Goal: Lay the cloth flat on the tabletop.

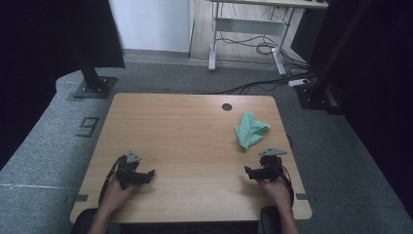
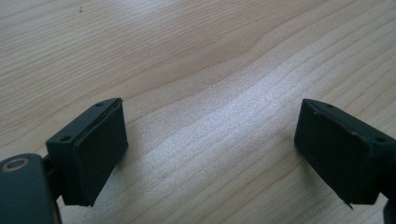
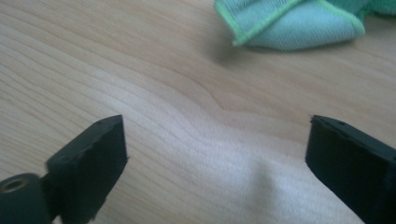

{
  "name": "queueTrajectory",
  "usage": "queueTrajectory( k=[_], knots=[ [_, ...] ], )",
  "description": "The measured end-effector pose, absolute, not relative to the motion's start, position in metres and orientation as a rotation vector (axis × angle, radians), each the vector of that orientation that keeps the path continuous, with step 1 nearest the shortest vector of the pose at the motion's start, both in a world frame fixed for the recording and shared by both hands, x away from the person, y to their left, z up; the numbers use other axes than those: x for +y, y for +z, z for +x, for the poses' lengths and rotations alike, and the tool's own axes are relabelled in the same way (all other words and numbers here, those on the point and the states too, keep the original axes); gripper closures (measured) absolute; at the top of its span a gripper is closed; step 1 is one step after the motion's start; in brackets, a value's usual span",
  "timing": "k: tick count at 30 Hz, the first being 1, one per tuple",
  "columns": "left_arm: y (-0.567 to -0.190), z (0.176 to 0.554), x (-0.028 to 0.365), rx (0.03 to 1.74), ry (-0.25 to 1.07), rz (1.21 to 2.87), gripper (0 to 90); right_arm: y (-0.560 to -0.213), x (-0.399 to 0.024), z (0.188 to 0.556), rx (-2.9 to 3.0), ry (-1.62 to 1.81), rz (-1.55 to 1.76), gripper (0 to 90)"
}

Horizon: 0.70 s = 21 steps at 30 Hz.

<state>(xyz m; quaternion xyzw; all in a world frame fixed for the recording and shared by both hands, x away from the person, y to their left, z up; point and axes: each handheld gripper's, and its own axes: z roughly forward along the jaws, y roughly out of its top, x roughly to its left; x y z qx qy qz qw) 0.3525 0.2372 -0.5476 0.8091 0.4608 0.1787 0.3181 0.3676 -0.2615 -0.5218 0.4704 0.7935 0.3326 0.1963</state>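
A crumpled green cloth (image 1: pixel 250 128) lies on the wooden table (image 1: pixel 185 131) at the right, a little behind my right gripper; its near folds show at the top of the right gripper view as the cloth (image 3: pixel 289 23). My right gripper (image 1: pixel 249 171) is held in a hand near the table's front right, jaws wide apart over bare wood (image 3: pixel 215 154), nothing between them. My left gripper (image 1: pixel 150 174) sits in the other hand at the front left, low over the wood, open (image 2: pixel 210 154) with nothing between its pads.
A round cable hole (image 1: pixel 227 107) sits near the table's far edge. Beyond the table stand a desk frame (image 1: pixel 248 44) with cables on the floor and black stand bases (image 1: pixel 92 87) at both sides. Grey carpet surrounds the table.
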Motion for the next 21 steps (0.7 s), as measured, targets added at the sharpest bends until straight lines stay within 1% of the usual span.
queueTrajectory(
  k=[2,4,7,11,14,15,17,18,20,21],
  knots=[
    [-0.548,0.352,0.237,1.212,0.470,2.129,9.3,-0.519,-0.261,0.371,2.224,0.937,1.317,13.5],
    [-0.548,0.352,0.237,1.212,0.470,2.129,9.3,-0.518,-0.260,0.375,2.222,0.933,1.324,14.1],
    [-0.548,0.352,0.237,1.212,0.470,2.129,9.3,-0.517,-0.259,0.379,2.225,0.927,1.319,17.4],
    [-0.548,0.352,0.237,1.212,0.470,2.129,9.3,-0.515,-0.256,0.386,2.235,0.935,1.310,26.1],
    [-0.548,0.352,0.237,1.212,0.470,2.129,9.3,-0.512,-0.253,0.391,2.243,0.942,1.298,31.3],
    [-0.548,0.352,0.237,1.212,0.470,2.129,9.3,-0.511,-0.252,0.393,2.244,0.942,1.285,31.7],
    [-0.548,0.352,0.237,1.212,0.470,2.129,9.3,-0.509,-0.250,0.398,2.259,0.944,1.270,37.6],
    [-0.548,0.352,0.237,1.212,0.470,2.129,9.3,-0.509,-0.249,0.400,2.261,0.949,1.269,37.6],
    [-0.548,0.352,0.237,1.213,0.470,2.128,9.3,-0.507,-0.248,0.405,2.264,0.950,1.275,41.1],
    [-0.548,0.352,0.237,1.213,0.470,2.128,9.3,-0.507,-0.247,0.408,2.267,0.948,1.274,41.4]
  ],
)
